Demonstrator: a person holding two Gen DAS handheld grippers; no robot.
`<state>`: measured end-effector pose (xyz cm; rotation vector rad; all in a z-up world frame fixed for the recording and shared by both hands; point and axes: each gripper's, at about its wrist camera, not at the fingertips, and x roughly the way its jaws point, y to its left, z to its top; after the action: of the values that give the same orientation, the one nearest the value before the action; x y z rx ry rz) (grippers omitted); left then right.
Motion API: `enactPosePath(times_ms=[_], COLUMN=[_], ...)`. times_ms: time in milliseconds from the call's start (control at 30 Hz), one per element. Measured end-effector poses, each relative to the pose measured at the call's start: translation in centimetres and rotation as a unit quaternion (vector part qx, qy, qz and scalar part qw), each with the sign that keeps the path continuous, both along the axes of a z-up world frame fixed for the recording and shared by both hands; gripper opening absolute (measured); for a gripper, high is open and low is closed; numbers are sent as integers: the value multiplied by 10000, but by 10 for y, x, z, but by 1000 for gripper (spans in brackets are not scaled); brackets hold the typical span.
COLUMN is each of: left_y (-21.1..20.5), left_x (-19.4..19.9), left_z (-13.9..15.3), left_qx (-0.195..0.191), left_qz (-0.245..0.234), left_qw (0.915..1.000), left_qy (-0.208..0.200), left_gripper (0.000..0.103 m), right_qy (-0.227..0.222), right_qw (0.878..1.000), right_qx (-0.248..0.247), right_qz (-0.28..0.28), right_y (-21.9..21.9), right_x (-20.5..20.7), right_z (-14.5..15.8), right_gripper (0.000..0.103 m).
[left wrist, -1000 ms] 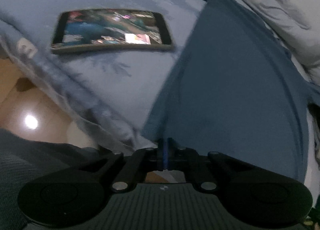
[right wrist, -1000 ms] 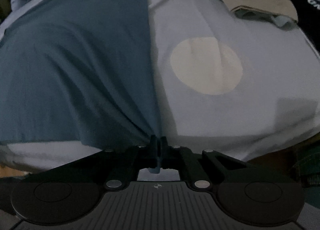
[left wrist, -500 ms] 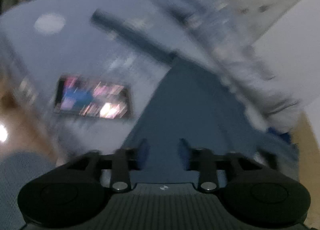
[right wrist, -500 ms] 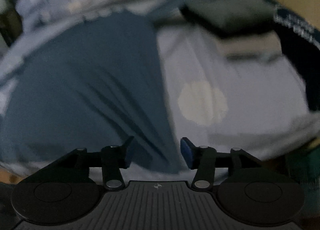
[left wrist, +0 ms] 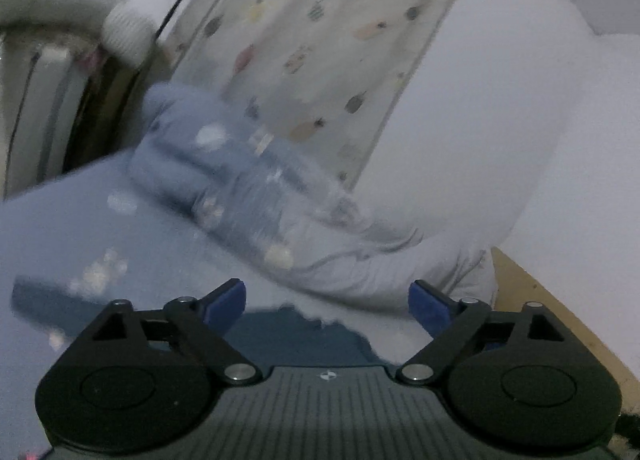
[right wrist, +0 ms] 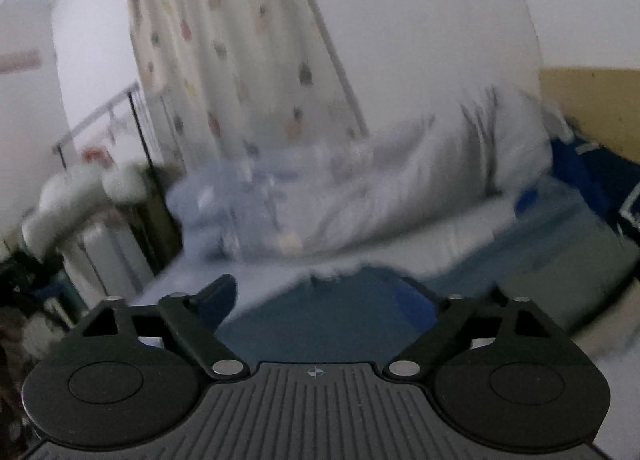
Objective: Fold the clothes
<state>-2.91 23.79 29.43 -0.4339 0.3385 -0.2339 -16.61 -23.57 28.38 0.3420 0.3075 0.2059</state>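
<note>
A dark blue garment lies on the pale blue bedsheet, just below my left gripper, whose blue-padded fingers stand wide apart with nothing between them. In the right wrist view the same blue garment spreads under my right gripper, which is also open and holds nothing. Both views are tilted up and blurred by motion, so most of the garment is hidden behind the gripper bodies.
A crumpled pale blue quilt and a white duvet are heaped at the head of the bed. A patterned curtain hangs behind. A clothes rack and a white plush toy stand left. Dark clothing lies right.
Both grippers were shut on the blue garment's edge a second ago; they have let go, opened wide and swung upward toward the head of the bed. The tablet has left the left view.
</note>
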Motion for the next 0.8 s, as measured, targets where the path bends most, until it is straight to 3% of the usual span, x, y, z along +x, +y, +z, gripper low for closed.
enactPosePath(times_ms=[67, 167, 333, 433, 500, 600, 633, 733, 800], left_y=[-11, -30, -61, -72, -77, -83, -85, -94, -101], left_x=[29, 71, 160, 210, 243, 291, 305, 324, 335], left_z=[0, -9, -54, -84, -108, -152, -168, -199, -218], left_qx=[289, 678, 1295, 1544, 1645, 1772, 1820, 2142, 2374], left_qz=[-53, -174, -299, -308, -233, -195, -199, -251, -289], left_qw=[9995, 9975, 9908, 9862, 9835, 9772, 9746, 9647, 9570], left_qy=[-93, -123, 250, 503, 722, 1150, 1290, 1514, 1641], left_gripper=[103, 103, 103, 103, 103, 102, 97, 82, 76], right_qy=[-277, -567, -457, -456, -207, 4, 93, 448, 258], right_qw=[9995, 9974, 9975, 9928, 9897, 9867, 9850, 9851, 9843], right_qx=[161, 409, 508, 844, 1109, 1398, 1508, 1479, 1530], right_qz=[30, 176, 197, 722, 886, 833, 838, 761, 844], right_y=[-7, -14, -7, 0, 1, 0, -1, 0, 0], right_x=[27, 71, 159, 202, 226, 228, 228, 234, 232], right_z=[-1, -19, -88, -143, -181, -232, -245, -253, -251], right_gripper=[101, 103, 103, 103, 103, 103, 103, 103, 103])
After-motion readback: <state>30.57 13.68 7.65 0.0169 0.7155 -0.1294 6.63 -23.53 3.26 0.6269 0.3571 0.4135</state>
